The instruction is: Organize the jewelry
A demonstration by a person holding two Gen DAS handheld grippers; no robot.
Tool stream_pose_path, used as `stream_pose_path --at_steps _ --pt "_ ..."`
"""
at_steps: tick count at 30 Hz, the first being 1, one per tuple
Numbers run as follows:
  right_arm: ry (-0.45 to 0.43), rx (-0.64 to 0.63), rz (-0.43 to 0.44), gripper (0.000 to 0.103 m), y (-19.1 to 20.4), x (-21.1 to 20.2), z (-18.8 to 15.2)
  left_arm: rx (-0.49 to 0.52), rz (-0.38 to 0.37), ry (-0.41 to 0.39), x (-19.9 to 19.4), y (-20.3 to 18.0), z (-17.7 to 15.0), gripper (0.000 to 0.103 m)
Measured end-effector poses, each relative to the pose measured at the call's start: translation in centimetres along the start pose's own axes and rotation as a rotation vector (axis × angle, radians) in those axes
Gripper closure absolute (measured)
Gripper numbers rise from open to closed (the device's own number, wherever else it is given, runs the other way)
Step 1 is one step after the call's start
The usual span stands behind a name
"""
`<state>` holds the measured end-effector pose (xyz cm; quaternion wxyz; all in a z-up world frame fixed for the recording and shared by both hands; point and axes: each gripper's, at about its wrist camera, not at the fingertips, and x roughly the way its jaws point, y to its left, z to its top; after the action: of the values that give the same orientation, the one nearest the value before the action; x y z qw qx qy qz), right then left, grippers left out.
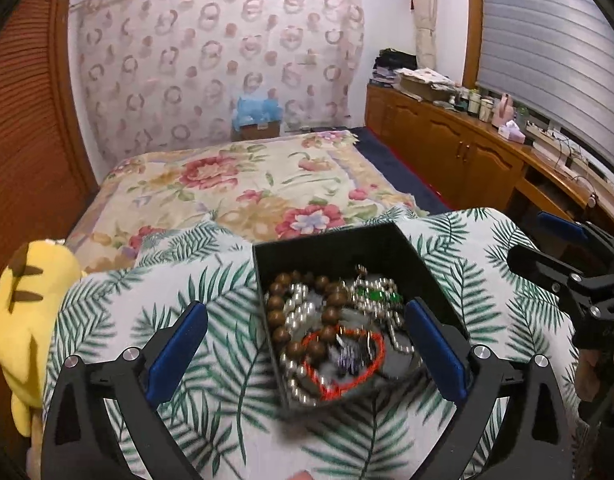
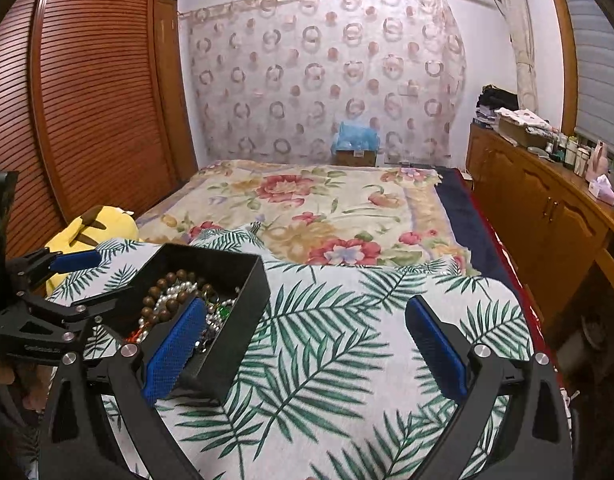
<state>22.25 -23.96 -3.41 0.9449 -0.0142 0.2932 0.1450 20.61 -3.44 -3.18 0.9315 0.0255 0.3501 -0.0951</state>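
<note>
A black open box (image 1: 327,250) sits on a palm-leaf cloth (image 1: 211,400) over a small surface at the foot of a bed. Inside lie a brown wooden bead bracelet (image 1: 276,316), a pearl strand (image 1: 297,300), a red cord bracelet (image 1: 327,386) and a green-stone piece (image 1: 377,295). My left gripper (image 1: 307,348) is open just above the box's near end; one finger is left of the box, the other over its right side, and its pads touch nothing. My right gripper (image 2: 305,346) is open over bare cloth right of the box (image 2: 237,320), with its left finger (image 2: 173,350) in front of the box's near corner.
A yellow plush toy (image 1: 31,292) leans at the cloth's left edge. The floral bedspread (image 1: 247,184) stretches beyond. Wooden cabinets (image 1: 459,148) with cluttered tops line the right wall, and a louvered wardrobe (image 2: 99,100) the left. A cardboard box with a blue bag (image 2: 357,144) stands at the bed's far end.
</note>
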Motion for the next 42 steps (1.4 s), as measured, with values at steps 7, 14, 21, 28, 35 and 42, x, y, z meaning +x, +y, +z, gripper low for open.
stream_pose_path --at_steps 7,14,21,28,35,42 --pt "-0.008 0.006 -0.004 0.003 1.6 -1.9 -1.4 -0.032 0.048 0.007 -2.5 0.7 -2.4 0.008" --pt "-0.018 0.016 -0.005 0.003 2.8 -4.3 -3.3 -0.032 0.073 -0.024 -6.2 0.5 -5.0 0.008" --pt "-0.066 0.006 -0.018 0.003 4.1 -8.1 -4.2 -0.032 0.087 -0.072 -10.3 -0.2 -6.5 0.008" --pt "-0.147 0.006 -0.031 0.003 5.0 -12.4 -4.0 -0.037 0.088 -0.133 -14.0 -0.6 -6.3 0.008" --pt "-0.205 0.014 -0.052 0.003 5.3 -15.7 -3.7 -0.043 0.106 -0.200 -17.3 -0.7 -6.4 0.008" --pt "-0.224 0.017 -0.056 0.003 5.2 -17.0 -3.7 -0.049 0.117 -0.226 -18.4 -0.6 -6.4 0.008"
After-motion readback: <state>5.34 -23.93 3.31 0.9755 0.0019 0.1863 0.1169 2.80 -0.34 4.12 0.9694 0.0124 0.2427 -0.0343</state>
